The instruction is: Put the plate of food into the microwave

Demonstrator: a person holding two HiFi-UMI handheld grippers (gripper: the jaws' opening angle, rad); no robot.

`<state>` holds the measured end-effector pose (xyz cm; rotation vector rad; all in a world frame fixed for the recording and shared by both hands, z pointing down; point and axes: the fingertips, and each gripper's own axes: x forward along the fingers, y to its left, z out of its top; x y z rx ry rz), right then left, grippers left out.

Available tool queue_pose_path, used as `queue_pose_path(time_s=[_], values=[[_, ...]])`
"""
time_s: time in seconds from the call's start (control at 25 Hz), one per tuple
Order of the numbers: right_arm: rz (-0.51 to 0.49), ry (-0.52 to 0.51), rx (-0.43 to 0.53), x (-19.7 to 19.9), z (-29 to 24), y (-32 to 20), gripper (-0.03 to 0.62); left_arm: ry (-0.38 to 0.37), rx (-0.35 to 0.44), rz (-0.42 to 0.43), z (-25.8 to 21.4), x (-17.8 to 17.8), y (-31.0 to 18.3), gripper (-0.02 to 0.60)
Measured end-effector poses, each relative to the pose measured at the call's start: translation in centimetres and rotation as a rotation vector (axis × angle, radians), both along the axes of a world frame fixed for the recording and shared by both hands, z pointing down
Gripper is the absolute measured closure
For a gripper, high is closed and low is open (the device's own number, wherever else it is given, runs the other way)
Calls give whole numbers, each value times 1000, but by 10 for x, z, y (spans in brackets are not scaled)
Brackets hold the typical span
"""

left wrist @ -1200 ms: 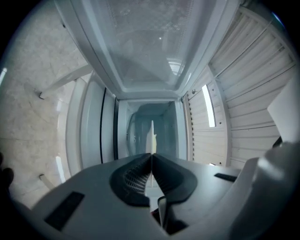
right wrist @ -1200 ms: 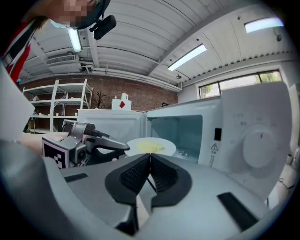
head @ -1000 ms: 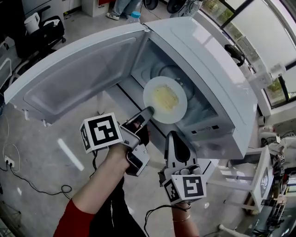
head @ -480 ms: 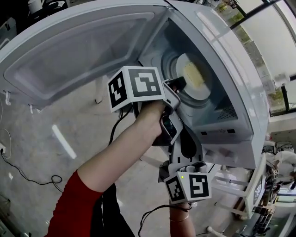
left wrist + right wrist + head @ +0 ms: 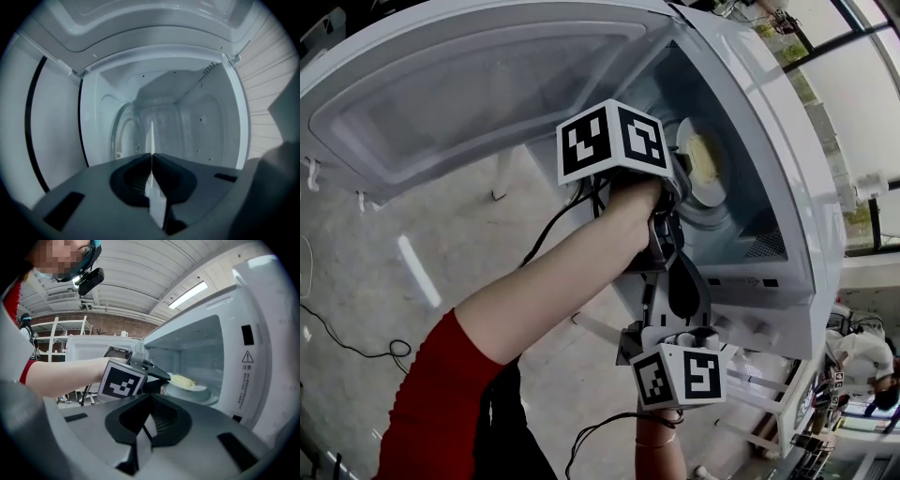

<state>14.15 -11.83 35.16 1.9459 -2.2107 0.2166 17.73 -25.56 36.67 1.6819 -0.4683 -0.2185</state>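
Inside the microwave (image 5: 787,169), the left gripper (image 5: 151,158) is clamping the rim of the plate (image 5: 701,159) of yellow food (image 5: 183,380). Its jaws are pressing almost together on the thin edge. The plate is hanging just over the glass turntable (image 5: 199,395); I cannot tell whether it is already touching the glass. The right gripper (image 5: 150,399) is waiting outside, below the opening, with its jaws together and nothing between them. The door (image 5: 469,94) is standing wide open.

In my judgement the step in hand is the setting down. To do it well, the left hand should be lowering the plate slowly and level, so the food is not sliding off. The plate should be landing near the middle of the turntable, away from the cavity walls. The jaws should be opening only when the plate is resting fully on the glass. After that, the gripper should be drawing straight back, so it is not dragging the rim along.
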Motion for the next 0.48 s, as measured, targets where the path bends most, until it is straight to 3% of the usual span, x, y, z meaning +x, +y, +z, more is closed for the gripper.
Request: queue_pose_path(time_s=[0.28,0.48], values=[[-6,7,-11,0,3,-14,580,-91,30,38,7,2,-4,561],[18,-3,-22,11,2,-18,580,-220,92,81,8,4,-10,563]])
